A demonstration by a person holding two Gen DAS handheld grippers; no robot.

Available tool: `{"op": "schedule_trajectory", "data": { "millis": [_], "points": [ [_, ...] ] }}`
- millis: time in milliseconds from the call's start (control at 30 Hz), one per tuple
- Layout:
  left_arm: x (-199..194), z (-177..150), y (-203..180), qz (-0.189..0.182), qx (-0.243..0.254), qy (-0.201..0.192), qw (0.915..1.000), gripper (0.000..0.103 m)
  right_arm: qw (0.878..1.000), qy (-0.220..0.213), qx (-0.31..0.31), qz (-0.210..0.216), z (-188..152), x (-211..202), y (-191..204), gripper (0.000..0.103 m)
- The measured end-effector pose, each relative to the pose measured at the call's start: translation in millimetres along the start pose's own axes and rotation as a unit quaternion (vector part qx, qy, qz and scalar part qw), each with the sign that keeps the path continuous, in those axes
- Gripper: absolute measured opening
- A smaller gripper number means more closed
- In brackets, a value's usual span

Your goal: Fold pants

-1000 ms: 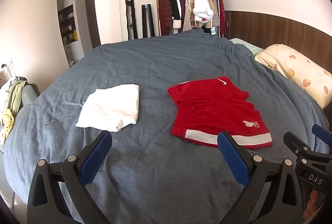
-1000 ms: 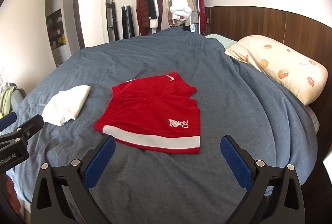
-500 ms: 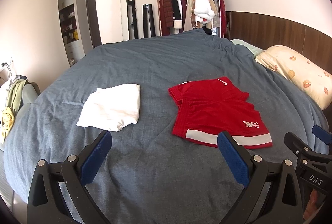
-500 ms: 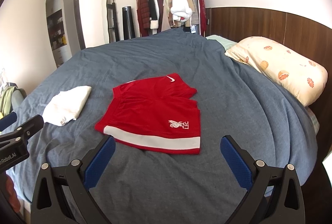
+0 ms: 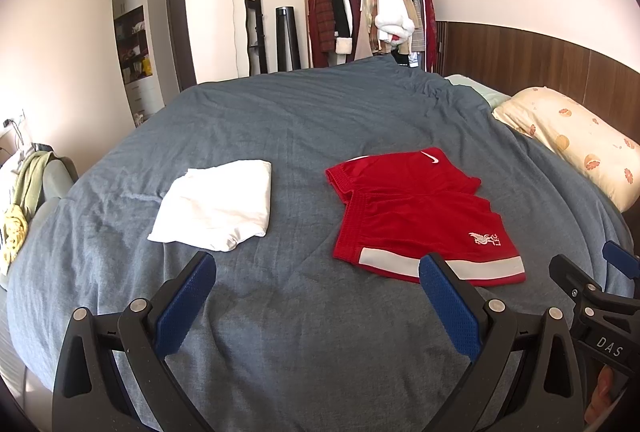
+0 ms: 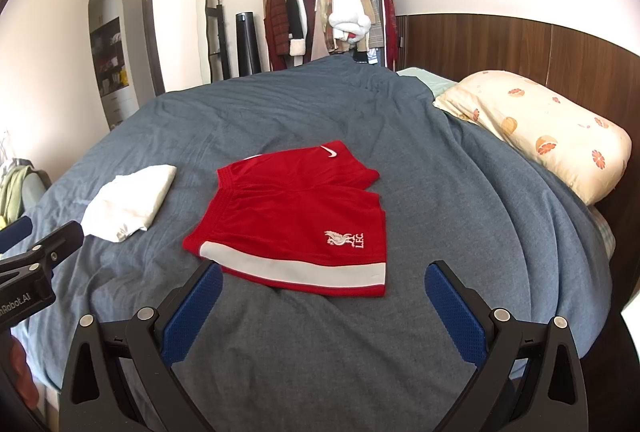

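Observation:
Red shorts [image 5: 416, 216] [image 6: 296, 220] with a white hem band and a white crest lie flat on the grey-blue bedcover, waistband to the left, one leg over the other. My left gripper [image 5: 316, 272] hovers open above the cover, nearer than the shorts; its right finger overlaps the white hem in the view. My right gripper [image 6: 324, 284] is open too, held just in front of the hem, holding nothing. Each gripper shows at the edge of the other's view.
A folded white garment [image 5: 216, 208] [image 6: 128, 202] lies left of the shorts. A floral pillow [image 6: 540, 128] rests against the wooden headboard at the right. A clothes rack [image 5: 368, 16] stands beyond the bed. The bedcover [image 5: 280, 120] stretches wide behind the shorts.
Both views have crept very slightly; the shorts and white garment lie as before. Both grippers stay open.

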State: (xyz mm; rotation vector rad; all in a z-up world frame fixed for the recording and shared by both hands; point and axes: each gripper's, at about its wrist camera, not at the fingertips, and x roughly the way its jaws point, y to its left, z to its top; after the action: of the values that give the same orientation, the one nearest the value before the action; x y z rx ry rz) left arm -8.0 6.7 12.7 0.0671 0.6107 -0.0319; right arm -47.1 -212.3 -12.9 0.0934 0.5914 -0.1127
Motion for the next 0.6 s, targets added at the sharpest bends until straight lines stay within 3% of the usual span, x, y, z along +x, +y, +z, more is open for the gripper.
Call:
{"op": "schedule_trajectory", "data": {
  "millis": [600],
  "points": [
    [4.8, -6.8, 5.3, 0.002, -0.006, 0.011, 0.9999, 0.103, 1.0, 0.006, -0.002, 0.001, -1.6, 0.5, 0.7, 0.103]
  ]
}}
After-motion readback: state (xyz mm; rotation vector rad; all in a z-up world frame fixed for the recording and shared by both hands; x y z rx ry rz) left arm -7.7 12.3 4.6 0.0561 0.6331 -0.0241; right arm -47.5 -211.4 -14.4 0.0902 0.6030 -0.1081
